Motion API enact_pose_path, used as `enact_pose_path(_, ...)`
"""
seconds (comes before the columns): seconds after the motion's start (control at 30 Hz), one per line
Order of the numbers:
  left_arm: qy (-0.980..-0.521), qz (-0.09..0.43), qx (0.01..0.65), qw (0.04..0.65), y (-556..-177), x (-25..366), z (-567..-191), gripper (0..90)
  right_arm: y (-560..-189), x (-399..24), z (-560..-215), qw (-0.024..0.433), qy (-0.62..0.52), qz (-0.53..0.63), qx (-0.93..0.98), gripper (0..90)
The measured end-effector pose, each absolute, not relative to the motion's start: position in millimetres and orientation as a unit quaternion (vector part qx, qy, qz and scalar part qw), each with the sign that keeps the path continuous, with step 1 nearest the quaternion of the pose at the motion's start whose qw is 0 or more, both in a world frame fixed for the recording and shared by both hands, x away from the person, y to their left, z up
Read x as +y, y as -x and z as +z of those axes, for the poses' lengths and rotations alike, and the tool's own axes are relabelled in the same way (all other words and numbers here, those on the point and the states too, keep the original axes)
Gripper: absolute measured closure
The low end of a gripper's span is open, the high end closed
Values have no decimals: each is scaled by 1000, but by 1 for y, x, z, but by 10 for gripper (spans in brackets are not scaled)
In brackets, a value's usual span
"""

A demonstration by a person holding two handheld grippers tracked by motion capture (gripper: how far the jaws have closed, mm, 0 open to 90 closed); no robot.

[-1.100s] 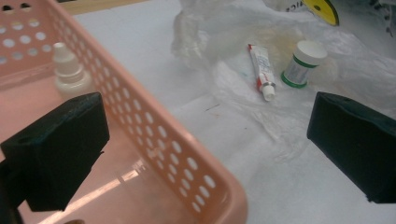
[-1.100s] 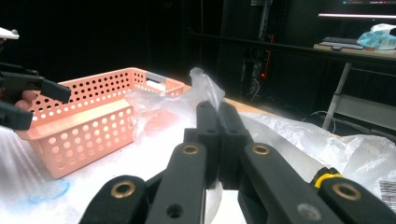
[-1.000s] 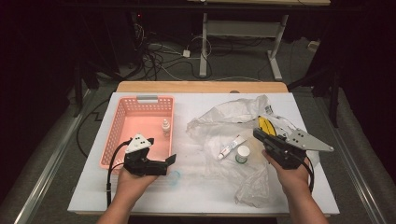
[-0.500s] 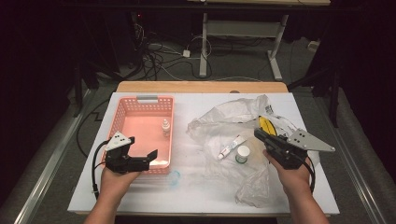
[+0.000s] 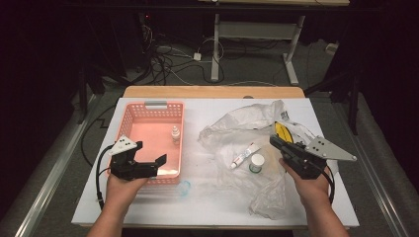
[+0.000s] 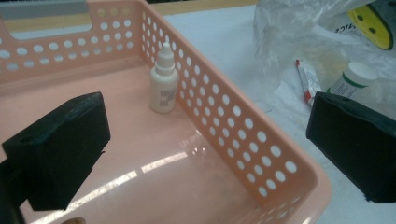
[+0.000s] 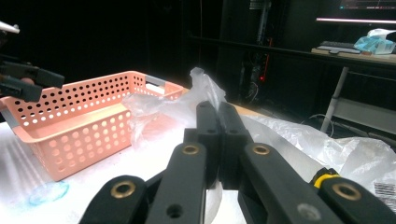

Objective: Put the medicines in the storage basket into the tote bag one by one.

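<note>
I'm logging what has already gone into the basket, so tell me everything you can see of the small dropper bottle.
The dropper bottle is small, of whitish plastic, with a narrow conical cap and a printed label too blurred to read. It stands upright on the floor of the pink basket, close beside its perforated side wall. Nothing grips it.

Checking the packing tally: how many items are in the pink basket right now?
1: a small dropper bottle standing upright by the wall of the pink basket nearest the plastic bag.

No legible wording anywhere. Print on the dropper bottle [image 6: 164,79] label inside the pink basket [image 6: 243,140], centre left of the left gripper view, too blurred to read. Dark letters beside the yellow disc [image 6: 373,21], upper right, cut off and unreadable.
</note>
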State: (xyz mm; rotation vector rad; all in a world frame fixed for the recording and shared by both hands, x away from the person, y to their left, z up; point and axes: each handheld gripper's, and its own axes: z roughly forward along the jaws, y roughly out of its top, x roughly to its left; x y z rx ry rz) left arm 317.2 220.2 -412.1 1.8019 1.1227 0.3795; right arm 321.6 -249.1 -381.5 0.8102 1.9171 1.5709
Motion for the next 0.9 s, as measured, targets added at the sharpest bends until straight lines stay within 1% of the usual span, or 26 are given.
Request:
enact_pose_path(0.13,-735,164,453,477,-328,214,-399,0,-321,-249,-380,263,-299,584,708,900)
enact_pose_path(0.27,-737,160,454,474,-349,208,-391,9,-321,-249,-380,264,-298,584,707,900)
enact_pose_path(0.5,-750,166,457,448,-384,202,-396,54,-322,-252,-381,266,-302,583,706,900)
enact_pose_path(0.63,-754,146,473,433,-403,202,-405,90,-322,-252,-381,267,-303,583,705,900)
enact_pose_path(0.73,-759,136,477,423,-412,199,-410,145,-323,-252,-382,267,-302,584,705,900)
enact_pose_path(0.8,-763,119,477,419,-418,197,-413,162,-323,-252,-381,267,-302,584,705,900)
enact_pose_path(0.9,-767,116,478,413,-422,195,-414,234,-322,-252,-381,264,-306,585,703,900)
